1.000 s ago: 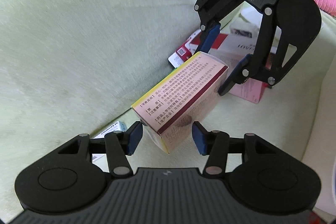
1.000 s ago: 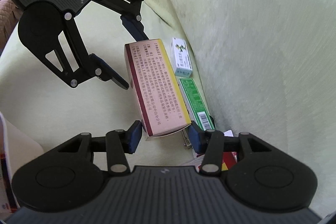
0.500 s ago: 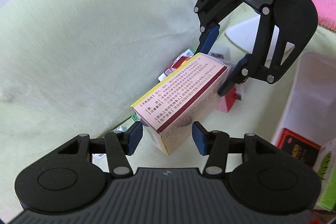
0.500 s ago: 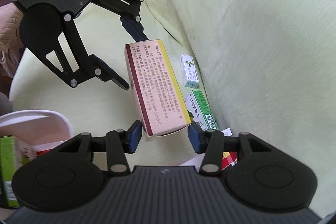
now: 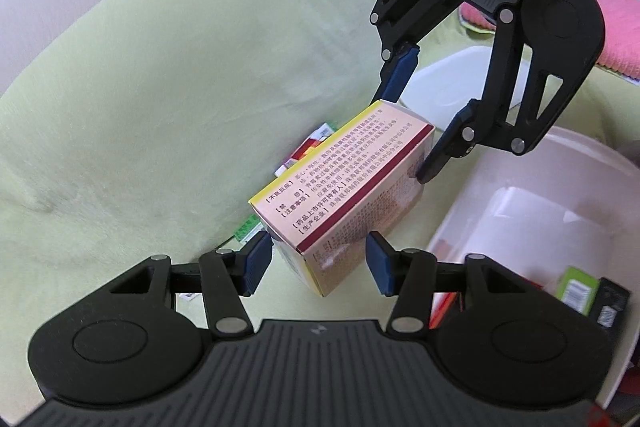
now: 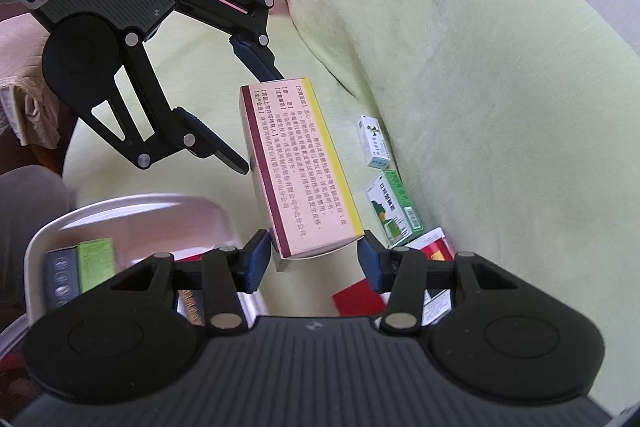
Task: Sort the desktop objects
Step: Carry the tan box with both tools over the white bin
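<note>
A long pink medicine box (image 5: 348,183) with a yellow edge and a maroon stripe hangs in the air, tilted, above a pale green sofa. My left gripper (image 5: 318,261) is shut on its near end in the left wrist view. My right gripper (image 5: 402,139) clamps the far end there. In the right wrist view the same box (image 6: 304,171) runs from my right gripper (image 6: 312,263) up to my left gripper (image 6: 262,123). A white bin (image 5: 480,179) lies below and to the side, and its rim (image 6: 140,201) shows at lower left in the right wrist view.
The bin holds a green box (image 6: 94,259), a black box (image 5: 610,307) and something red. On the sofa seat by the backrest lie a small white box (image 6: 374,143), a green box (image 6: 394,207) and a red box (image 6: 356,297). Pink cloth (image 5: 616,27) lies further off.
Both grippers have carried the box together up and away from the sofa crease towards the white bin, which has come into view. The hold on both ends is unchanged.
</note>
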Motion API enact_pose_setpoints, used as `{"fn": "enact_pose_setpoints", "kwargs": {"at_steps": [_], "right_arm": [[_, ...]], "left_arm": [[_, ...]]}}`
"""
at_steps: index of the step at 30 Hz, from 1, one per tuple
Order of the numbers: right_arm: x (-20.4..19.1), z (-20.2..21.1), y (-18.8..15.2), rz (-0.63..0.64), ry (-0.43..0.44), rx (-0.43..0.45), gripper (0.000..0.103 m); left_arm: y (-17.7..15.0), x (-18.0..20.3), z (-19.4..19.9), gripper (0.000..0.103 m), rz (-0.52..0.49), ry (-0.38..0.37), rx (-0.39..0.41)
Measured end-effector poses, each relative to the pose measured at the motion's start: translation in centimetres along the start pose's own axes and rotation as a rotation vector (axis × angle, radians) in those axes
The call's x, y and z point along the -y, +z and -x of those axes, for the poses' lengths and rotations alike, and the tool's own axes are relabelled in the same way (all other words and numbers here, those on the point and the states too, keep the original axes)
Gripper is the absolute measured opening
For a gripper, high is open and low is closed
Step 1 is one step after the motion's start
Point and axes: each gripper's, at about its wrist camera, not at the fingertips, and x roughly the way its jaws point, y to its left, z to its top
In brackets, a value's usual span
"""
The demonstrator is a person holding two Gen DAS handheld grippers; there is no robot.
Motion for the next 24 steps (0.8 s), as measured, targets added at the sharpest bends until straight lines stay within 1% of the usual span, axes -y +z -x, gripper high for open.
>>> {"fn": "enact_pose_setpoints", "kwargs": {"at_steps": [3, 12, 14, 17, 19, 21, 22, 23, 24], "right_arm": [[-1.4, 1.4, -0.7, 0.002, 0.007, -0.001, 0.044], [-4.8, 2.7, -3.0, -0.005, 0.045, -0.017, 0.044], [-5.6, 3.3, -3.6, -0.009, 0.055, -0.024, 0.044], [-6.2, 2.8, -4.2, -0.016, 0.068, -0.035, 0.044], [-6.6, 2.5, -4.6, -0.023, 0.077, -0.042, 0.044], [-6.9, 2.2, -4.9, -0.029, 0.084, -0.048, 0.044], [-7.0, 2.0, -5.1, -0.032, 0.088, -0.052, 0.044], [-7.1, 1.8, -5.3, -0.034, 0.093, -0.057, 0.044], [-7.2, 1.6, -5.4, -0.035, 0.097, -0.061, 0.044]], "left_arm": [[-0.1, 1.0, 0.9, 0.055, 0.006, -0.006, 0.005], [-1.2, 4.2, 2.8, 0.055, 0.038, -0.038, 0.001], [-1.6, 4.7, 2.6, 0.056, 0.052, -0.047, -0.004], [-2.4, 4.7, 2.5, 0.056, 0.065, -0.061, -0.012], [-2.2, 5.4, 2.3, 0.056, 0.067, -0.068, -0.017], [-2.6, 5.0, 3.5, 0.056, 0.073, -0.076, -0.02], [-3.3, 4.4, 3.9, 0.056, 0.078, -0.08, -0.02], [-4.1, 4.6, 2.7, 0.056, 0.085, -0.086, -0.021], [-3.8, 5.9, 1.2, 0.056, 0.09, -0.091, -0.023]]}}
